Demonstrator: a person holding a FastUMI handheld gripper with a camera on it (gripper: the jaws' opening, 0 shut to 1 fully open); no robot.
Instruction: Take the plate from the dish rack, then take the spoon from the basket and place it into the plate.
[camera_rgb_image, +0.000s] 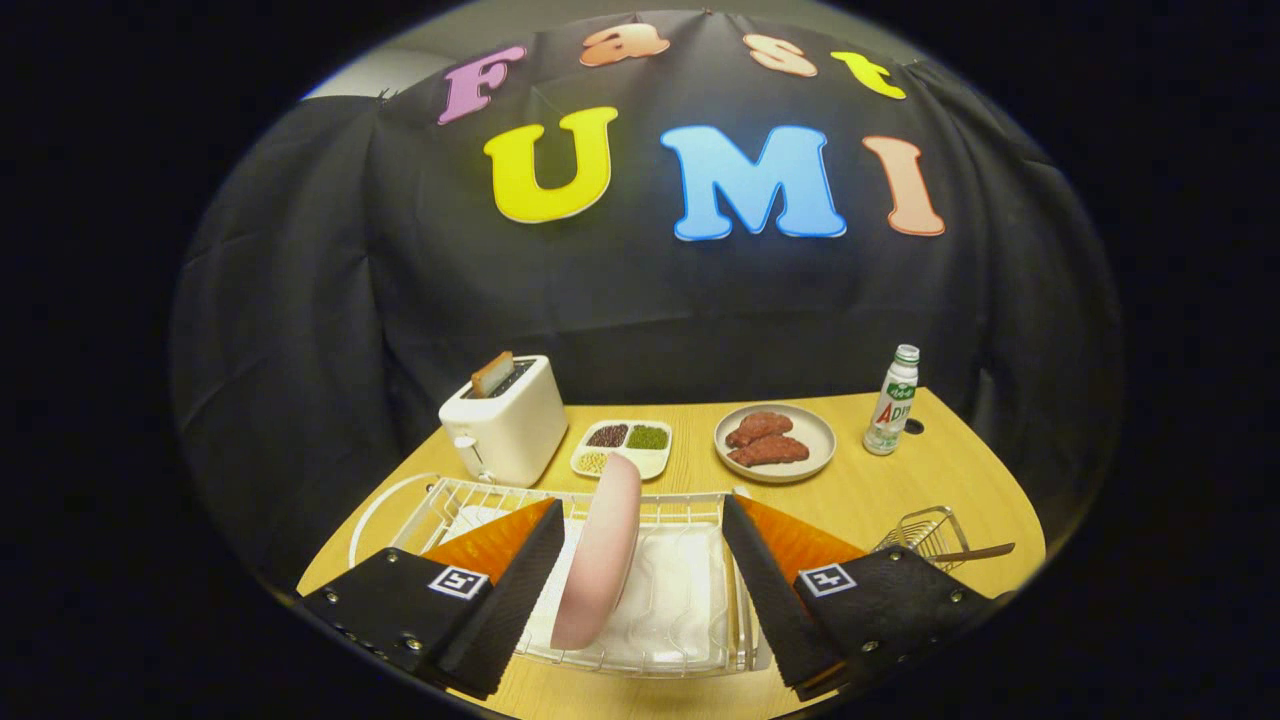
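Spreading wide open just above the near edge of the table: the gripper (640, 600), holding nothing, its two dark fingers (500, 600) standing well apart on either side of the plate.

Standing on its edge between the fingers, in the white wire dish rack (440, 505): the pink plate (600, 560), leaning a little toward the left finger, not touching either finger as far as can be seen. Lying under the plate inside the rack: a white tray or mat, partly hidden by the fingers.

Sitting to the right, just beyond the right finger: a small wire basket (925, 530), with the brown spoon (975, 552) resting in it and its handle sticking out to the right over the rim.

Stretching under all of this: the light wooden table (880, 490).

Standing farther away, beyond the rack on the left: a cream toaster (510, 425) with a slice of toast (493, 373) rising out of its slot. Lying next to it: a small divided dish (622, 447) holding dark, green and pale grains in separate compartments. Sitting further right: a round beige plate with two brown pieces of meat (775, 442). Standing near the far right edge of the table: a small white bottle with a green label (892, 400), upright.
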